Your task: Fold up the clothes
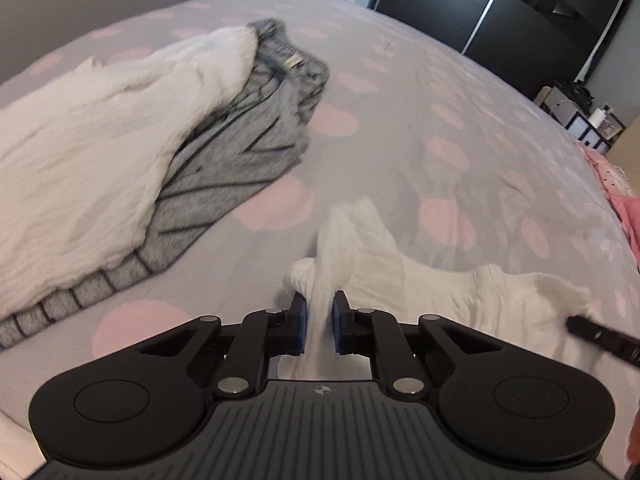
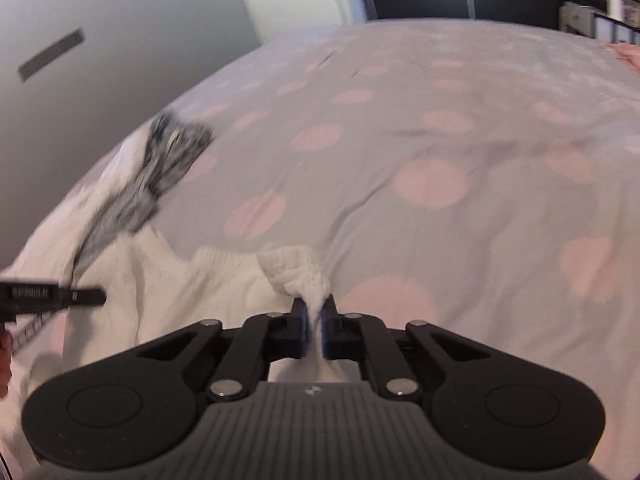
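Observation:
A white ribbed garment (image 1: 432, 280) lies bunched on the grey bedspread with pink dots (image 1: 400, 128). My left gripper (image 1: 319, 308) is shut on a fold of it, which passes between the blue pads. My right gripper (image 2: 315, 312) is shut on another bunched edge of the same white garment (image 2: 224, 280). A finger of the right gripper shows at the right edge of the left wrist view (image 1: 600, 336). A finger of the left gripper shows at the left edge of the right wrist view (image 2: 52, 294).
A pile with a white crinkled cloth (image 1: 100, 152) over a grey striped garment (image 1: 248, 132) lies to the left on the bed. A dark wardrobe (image 1: 500, 12) stands beyond the bed. Pink fabric (image 1: 628, 208) and small shelves (image 1: 592, 120) are at the right.

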Available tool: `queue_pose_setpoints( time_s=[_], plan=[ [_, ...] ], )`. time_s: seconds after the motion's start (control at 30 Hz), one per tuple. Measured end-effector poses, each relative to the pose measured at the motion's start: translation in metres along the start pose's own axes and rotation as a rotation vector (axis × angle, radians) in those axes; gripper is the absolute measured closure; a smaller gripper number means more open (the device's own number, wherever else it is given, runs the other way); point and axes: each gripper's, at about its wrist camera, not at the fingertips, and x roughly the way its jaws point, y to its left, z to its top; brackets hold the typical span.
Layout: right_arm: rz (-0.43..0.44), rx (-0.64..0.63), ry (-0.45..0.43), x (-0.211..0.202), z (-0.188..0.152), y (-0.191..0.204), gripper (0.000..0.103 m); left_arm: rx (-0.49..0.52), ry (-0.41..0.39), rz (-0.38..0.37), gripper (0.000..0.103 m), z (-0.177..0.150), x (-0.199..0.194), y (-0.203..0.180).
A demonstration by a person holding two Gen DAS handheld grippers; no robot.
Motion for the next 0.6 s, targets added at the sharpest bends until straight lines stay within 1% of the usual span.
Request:
queue_pose_setpoints(
  time_s=[0.1,0.17,0.27,0.33,0.4,0.47,0.53,0.6],
  plan=[
    [-0.029,0.093,-0.074,-0.031,0.023,-0.022,0.096,0.062,-0.059,-0.009,0.094,0.016,-0.018,-0.020],
    [-0.036,0.125,-0.122,-0.054,0.036,-0.034,0.096,0.120,-0.095,0.000,0.094,0.031,-0.029,-0.036],
    [-0.063,0.154,-0.143,-0.084,0.051,-0.051,0.096,0.161,-0.128,-0.002,0.094,0.060,-0.037,-0.064],
    [-0.103,0.152,-0.139,-0.107,0.052,-0.063,0.096,0.204,-0.150,-0.008,0.094,0.078,-0.040,-0.090],
    [-0.143,0.150,-0.134,-0.129,0.052,-0.075,0.096,0.278,-0.179,-0.014,0.094,0.093,-0.041,-0.126],
    [-0.184,0.148,-0.130,-0.151,0.053,-0.088,0.096,0.351,-0.204,-0.045,0.094,0.104,-0.042,-0.168],
    [-0.223,0.148,-0.127,-0.174,0.053,-0.101,0.096,0.435,-0.226,-0.082,0.095,0.111,-0.043,-0.215],
    [-0.258,0.175,-0.151,-0.202,0.045,-0.117,0.096,0.511,-0.251,-0.108,0.095,0.113,-0.044,-0.265]
  ],
)
